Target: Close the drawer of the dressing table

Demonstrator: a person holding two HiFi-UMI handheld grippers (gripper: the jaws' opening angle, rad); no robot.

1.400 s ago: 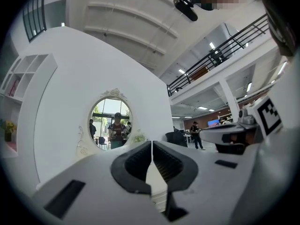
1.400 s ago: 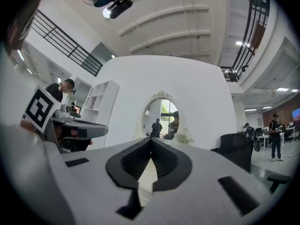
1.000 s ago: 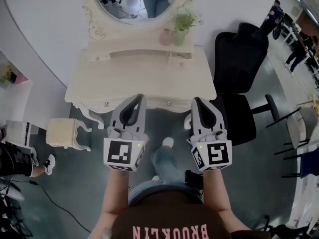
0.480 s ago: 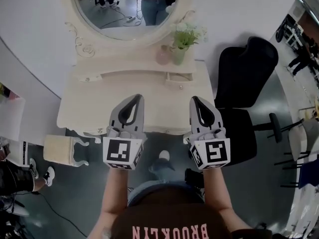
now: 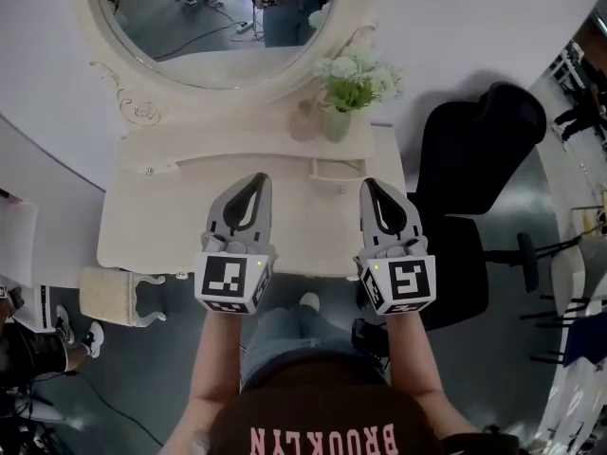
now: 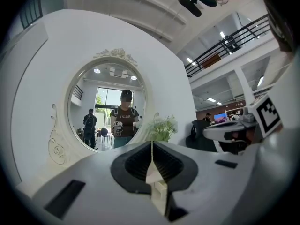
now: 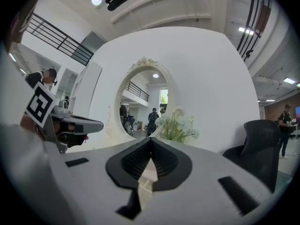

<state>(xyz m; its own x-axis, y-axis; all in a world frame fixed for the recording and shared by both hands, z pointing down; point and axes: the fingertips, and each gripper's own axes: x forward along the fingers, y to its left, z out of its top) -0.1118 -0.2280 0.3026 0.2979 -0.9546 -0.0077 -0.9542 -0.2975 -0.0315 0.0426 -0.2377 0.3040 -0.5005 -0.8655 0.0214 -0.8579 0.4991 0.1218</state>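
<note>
Grey jaws on the left gripper (image 5: 256, 180) and right gripper (image 5: 371, 187) are pressed together, pinching nothing, level above the cream dressing table (image 5: 161, 230). We judge the small drawer (image 5: 334, 169) (upper shelf, right side, standing slightly proud) needs a square push from the right tips. Beyond stand a flower vase (image 5: 338, 121), a round mirror (image 5: 204, 22) and a black chair (image 5: 474, 150).

At the bottom middle of the head view, the person's dark shirt (image 5: 285, 423) has one word in big pink letters: BROOKLYN. It shows upside down. The left gripper (image 5: 257, 178) and right gripper (image 5: 369, 185) carry black-and-white square patterns, not letters. No other words can be read.
</note>
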